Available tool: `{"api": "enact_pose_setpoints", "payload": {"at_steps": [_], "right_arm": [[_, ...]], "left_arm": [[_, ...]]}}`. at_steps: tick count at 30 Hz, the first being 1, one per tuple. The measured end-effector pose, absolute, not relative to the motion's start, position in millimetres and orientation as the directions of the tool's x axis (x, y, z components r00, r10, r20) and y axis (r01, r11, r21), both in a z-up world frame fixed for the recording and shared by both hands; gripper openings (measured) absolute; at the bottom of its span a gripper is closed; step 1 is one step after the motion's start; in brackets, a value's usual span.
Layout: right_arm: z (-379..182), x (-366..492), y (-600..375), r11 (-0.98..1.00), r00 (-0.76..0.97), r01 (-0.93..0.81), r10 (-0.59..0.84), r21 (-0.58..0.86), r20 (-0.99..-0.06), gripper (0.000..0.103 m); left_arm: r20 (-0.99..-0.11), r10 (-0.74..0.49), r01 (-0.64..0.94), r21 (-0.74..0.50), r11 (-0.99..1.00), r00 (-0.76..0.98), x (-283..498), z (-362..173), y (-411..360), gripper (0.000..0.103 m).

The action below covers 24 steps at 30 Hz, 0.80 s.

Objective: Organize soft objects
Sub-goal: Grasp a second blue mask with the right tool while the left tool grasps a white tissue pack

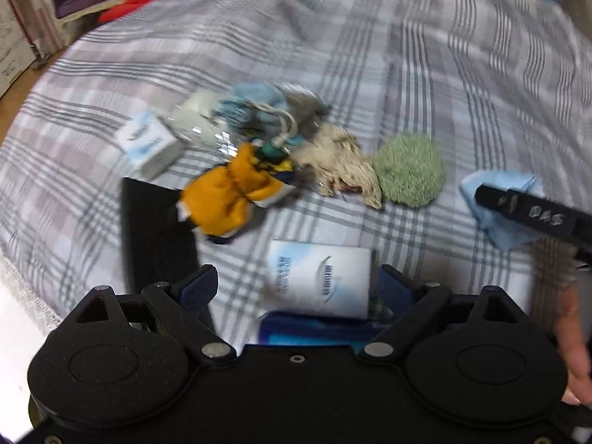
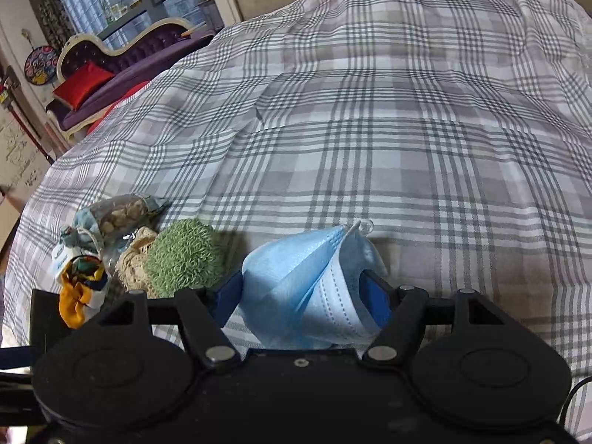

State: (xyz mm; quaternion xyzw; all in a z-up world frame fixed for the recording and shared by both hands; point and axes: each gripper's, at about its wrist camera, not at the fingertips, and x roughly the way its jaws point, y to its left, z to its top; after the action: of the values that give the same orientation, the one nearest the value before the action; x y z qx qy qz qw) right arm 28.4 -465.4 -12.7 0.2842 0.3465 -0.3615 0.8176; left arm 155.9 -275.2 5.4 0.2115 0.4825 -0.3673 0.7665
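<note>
A white tissue pack (image 1: 318, 281) sits between the fingers of my left gripper (image 1: 298, 285). It rests against the right finger, with a gap at the left one. Beyond lie an orange pouch (image 1: 229, 196), a beige knitted piece (image 1: 344, 162), a green fuzzy ball (image 1: 409, 170), a blue-grey drawstring bag (image 1: 266, 111) and a second tissue pack (image 1: 148, 142). My right gripper (image 2: 303, 296) is shut on a bunched light-blue face mask (image 2: 307, 285). The ball (image 2: 185, 255) and pouch (image 2: 79, 296) lie to its left. One of the right gripper's fingers (image 1: 529, 214) shows over the mask (image 1: 495, 192).
Everything lies on a grey plaid bedspread (image 2: 370, 129) that stretches far back and to the right. A flat black board (image 1: 155, 229) lies by the pouch near the bed's left edge. A purple chaise (image 2: 111, 70) with red cushions stands beyond that edge. A hand (image 1: 573, 351) shows at right.
</note>
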Motion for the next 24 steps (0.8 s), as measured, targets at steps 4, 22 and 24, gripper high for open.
{"api": "enact_pose_setpoints", "payload": {"at_steps": [4,22,24], "right_arm": [[-15,29,-469,0.573,0.501,0.789,-0.389,0.223,-0.773,0.069],[-18,24,-475,0.528,0.491,0.814,-0.402,0.242,-0.773,0.078],[-19,25,-474,0.535,0.486,0.812,-0.400,0.232,-0.778,0.070]], "left_arm": [[-0.920,-0.298,0.792,0.021,0.611,0.255,153,-14,-294,0.089],[-0.928,-0.327,0.747,-0.086,0.659,0.181,159,-35,-294,0.069],[-0.926,-0.335,0.739,-0.102,0.666,0.175,160,-33,-296,0.069]]}}
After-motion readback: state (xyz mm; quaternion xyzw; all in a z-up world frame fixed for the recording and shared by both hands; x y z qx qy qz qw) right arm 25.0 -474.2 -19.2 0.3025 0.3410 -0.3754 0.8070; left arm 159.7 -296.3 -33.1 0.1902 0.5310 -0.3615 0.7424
